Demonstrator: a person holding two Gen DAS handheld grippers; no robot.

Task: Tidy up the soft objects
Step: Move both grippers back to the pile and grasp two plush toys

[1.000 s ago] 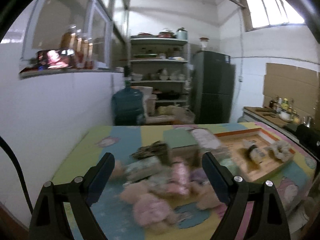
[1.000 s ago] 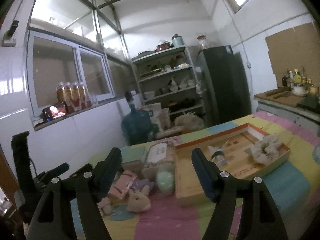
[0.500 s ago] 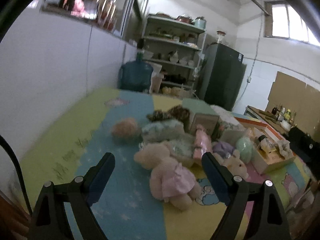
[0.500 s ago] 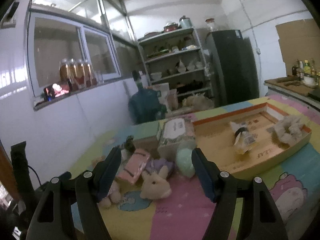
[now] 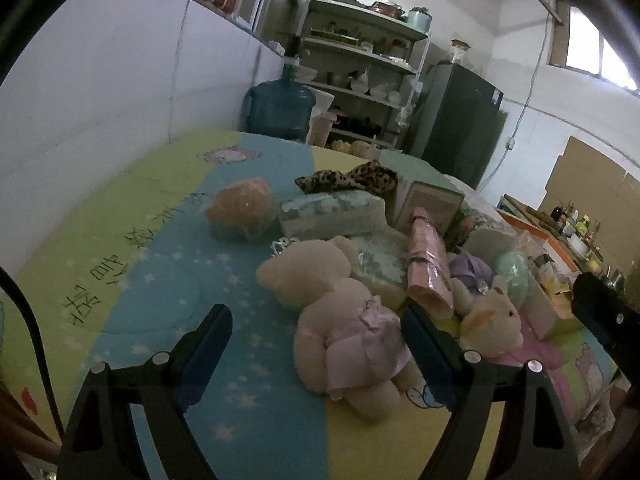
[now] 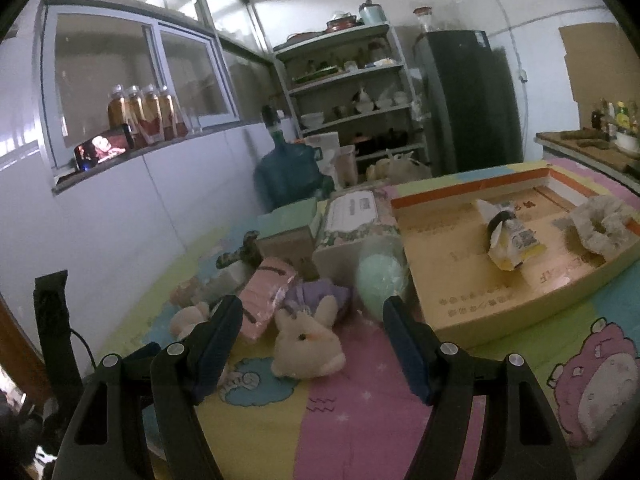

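With both grippers released, the left gripper (image 5: 316, 344) is facing the plush bear (image 5: 344, 320) lying on the bench (image 5: 160, 280) just ahead between its fingers, so it should be closing softly around the body.

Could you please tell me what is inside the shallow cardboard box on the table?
Inside the cardboard box lie a fluffy scrunchie and a yellow packet. The near wall hides the floor behind it.

Two wrist views — low over one table

Left looks close across the plush bear (image 5: 344, 316); right faces the cardboard tray (image 6: 520, 280) — both share the plush rabbit (image 6: 308, 344).
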